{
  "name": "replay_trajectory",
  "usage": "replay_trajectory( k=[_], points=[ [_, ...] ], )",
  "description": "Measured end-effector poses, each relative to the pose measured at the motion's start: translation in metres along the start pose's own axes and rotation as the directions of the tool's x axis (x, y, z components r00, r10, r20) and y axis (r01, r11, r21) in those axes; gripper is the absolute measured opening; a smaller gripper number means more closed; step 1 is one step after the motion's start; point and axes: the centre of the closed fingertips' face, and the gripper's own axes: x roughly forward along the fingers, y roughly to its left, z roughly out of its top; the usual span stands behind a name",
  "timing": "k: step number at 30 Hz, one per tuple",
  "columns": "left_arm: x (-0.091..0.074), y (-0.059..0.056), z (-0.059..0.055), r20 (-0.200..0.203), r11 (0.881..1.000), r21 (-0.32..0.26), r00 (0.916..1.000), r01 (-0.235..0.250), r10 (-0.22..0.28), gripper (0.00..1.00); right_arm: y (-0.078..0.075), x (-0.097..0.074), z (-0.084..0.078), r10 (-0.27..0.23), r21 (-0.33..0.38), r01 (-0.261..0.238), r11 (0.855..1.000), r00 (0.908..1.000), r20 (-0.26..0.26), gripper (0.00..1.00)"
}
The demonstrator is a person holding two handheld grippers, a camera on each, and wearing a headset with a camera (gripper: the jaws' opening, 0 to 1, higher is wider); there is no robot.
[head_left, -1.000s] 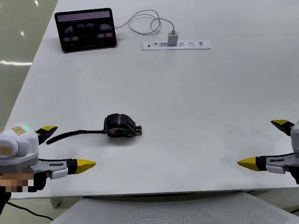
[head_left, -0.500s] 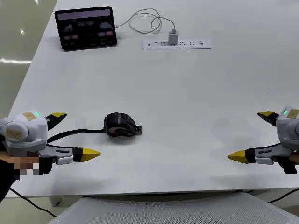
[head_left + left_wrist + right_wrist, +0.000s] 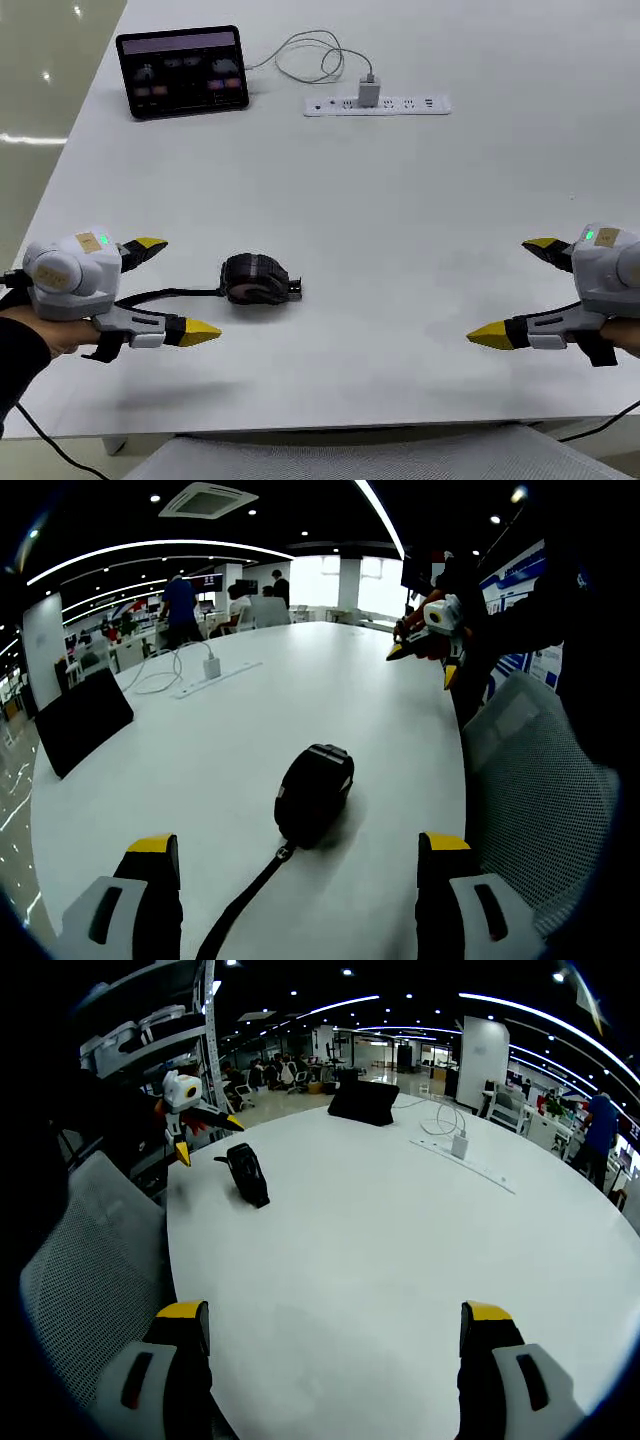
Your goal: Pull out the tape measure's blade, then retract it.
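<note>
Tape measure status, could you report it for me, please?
Left gripper open, just short of tape measure. Right gripper open, far off. Blade not out. Nothing in the way.

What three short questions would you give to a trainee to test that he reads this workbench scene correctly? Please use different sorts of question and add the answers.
1. Short answer: which is nearer to the tape measure, the left tool or the right tool?
2. True or false: the left tool is shut on the tape measure.
3. Multiple choice: what is plugged into the power strip? A) a white charger with a cable; B) a desk lamp; C) nothing.

Key:
1. The left tool.
2. False. Its jaws stand open and do not touch the tape measure.
3. A.
</note>
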Motion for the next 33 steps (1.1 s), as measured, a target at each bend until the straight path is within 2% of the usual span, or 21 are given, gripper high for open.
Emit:
replay_trajectory(
  k=[1, 3, 4, 8, 9, 10, 11, 14, 17, 20, 25, 29, 30, 31, 32, 33],
  points=[
    [0.002, -0.001, 0.002, -0.009, 1.000, 0.013, 0.9999, 0.010, -0.010, 0.94, 0.001, 0.002, 0.005, 0.001, -0.019, -0.001, 1.000, 1.0000, 0.005, 1.00],
    [0.006, -0.001, 0.004, -0.027, 0.999, 0.031, 0.9992, 0.030, -0.029, 0.92, 0.004, 0.009, 0.020, 0.015, -0.116, -0.010, 0.993, 0.9989, 0.044, 1.00],
    [0.008, -0.001, 0.005, -0.029, 0.999, 0.032, 0.9990, 0.036, -0.035, 0.91, 0.007, 0.011, 0.026, 0.025, -0.122, -0.018, 0.992, 0.9981, 0.056, 1.00],
    [0.015, 0.000, 0.013, -0.037, 0.996, 0.063, 0.9979, 0.055, -0.053, 0.91, 0.012, 0.022, 0.040, 0.045, -0.128, -0.038, 0.991, 0.9977, 0.051, 1.00],
    [0.018, 0.001, 0.014, -0.044, 0.996, 0.068, 0.9971, 0.065, -0.062, 0.91, 0.014, 0.026, 0.051, 0.057, -0.163, -0.041, 0.986, 0.9942, 0.091, 1.00],
    [0.019, 0.001, 0.015, -0.047, 0.995, 0.075, 0.9966, 0.071, -0.067, 0.91, 0.011, 0.027, 0.056, 0.042, -0.192, -0.020, 0.981, 0.9933, 0.108, 1.00],
    [0.021, 0.000, 0.017, -0.051, 0.993, 0.090, 0.9959, 0.079, -0.075, 0.91, 0.013, 0.030, 0.059, 0.048, -0.203, -0.026, 0.979, 0.9934, 0.104, 1.00],
    [0.025, -0.001, 0.018, -0.072, 0.988, 0.117, 0.9930, 0.101, -0.093, 0.91, 0.015, 0.037, 0.064, 0.053, -0.189, -0.036, 0.981, 0.9950, 0.085, 1.00],
    [0.029, -0.003, 0.020, -0.096, 0.981, 0.145, 0.9884, 0.131, -0.117, 0.91, 0.021, 0.045, 0.074, 0.057, -0.194, -0.038, 0.980, 0.9941, 0.093, 1.00],
    [0.033, -0.006, 0.022, -0.109, 0.975, 0.159, 0.9841, 0.156, -0.140, 0.90, 0.031, 0.054, 0.084, 0.089, -0.205, -0.064, 0.977, 0.9894, 0.115, 1.00],
    [0.041, -0.017, 0.017, -0.181, 0.950, 0.216, 0.9654, 0.225, -0.188, 0.87, 0.043, 0.076, 0.087, 0.132, -0.232, -0.111, 0.966, 0.9881, 0.078, 1.00],
    [0.049, -0.025, 0.014, -0.225, 0.934, 0.228, 0.9478, 0.276, -0.226, 0.87, 0.051, 0.095, 0.087, 0.171, -0.265, -0.152, 0.952, 0.9840, 0.049, 1.00],
    [0.050, -0.028, 0.013, -0.236, 0.929, 0.219, 0.9401, 0.299, -0.247, 0.87, 0.052, 0.098, 0.087, 0.176, -0.269, -0.158, 0.950, 0.9833, 0.046, 1.00],
    [0.051, -0.033, 0.012, -0.247, 0.924, 0.199, 0.9289, 0.327, -0.276, 0.86, 0.054, 0.103, 0.087, 0.187, -0.274, -0.170, 0.947, 0.9817, 0.038, 1.00],
    [0.054, -0.033, 0.012, -0.249, 0.923, 0.207, 0.9296, 0.325, -0.271, 0.86, 0.056, 0.106, 0.087, 0.195, -0.276, -0.178, 0.944, 0.9803, 0.033, 1.00],
    [0.056, -0.034, 0.012, -0.259, 0.919, 0.214, 0.9262, 0.332, -0.274, 0.86, 0.058, 0.111, 0.086, 0.202, -0.281, -0.187, 0.942, 0.9790, 0.028, 1.00]
  ],
)
